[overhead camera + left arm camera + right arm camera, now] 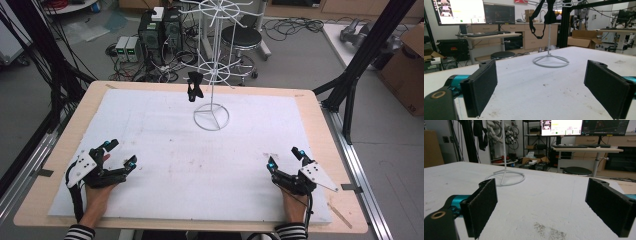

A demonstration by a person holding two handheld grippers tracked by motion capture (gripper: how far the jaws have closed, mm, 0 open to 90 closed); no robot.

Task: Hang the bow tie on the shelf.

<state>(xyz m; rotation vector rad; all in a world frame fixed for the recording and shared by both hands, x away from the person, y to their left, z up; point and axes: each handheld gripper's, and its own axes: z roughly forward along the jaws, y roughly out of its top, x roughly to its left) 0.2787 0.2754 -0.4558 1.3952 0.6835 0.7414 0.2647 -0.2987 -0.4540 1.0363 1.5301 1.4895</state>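
Both grippers rest at the near edge of the desk [310, 107], the left gripper [116, 152] at the near left and the right gripper [285, 157] at the near right, each with its fingers spread wide and nothing between them. The thing to go for looks to be the black bow tie [194, 86] hanging from a low arm of the white wire stand [212, 65] at the far middle of the desk, well apart from both hands. To do this well, I'd say one gripper should reach forward and close on the knot or a wing, not on the dangling strap [534, 23]. Lifting it up and off the arm, rather than tugging sideways, should keep the light stand from tipping. The other gripper could pin the stand's ring base [211, 117].
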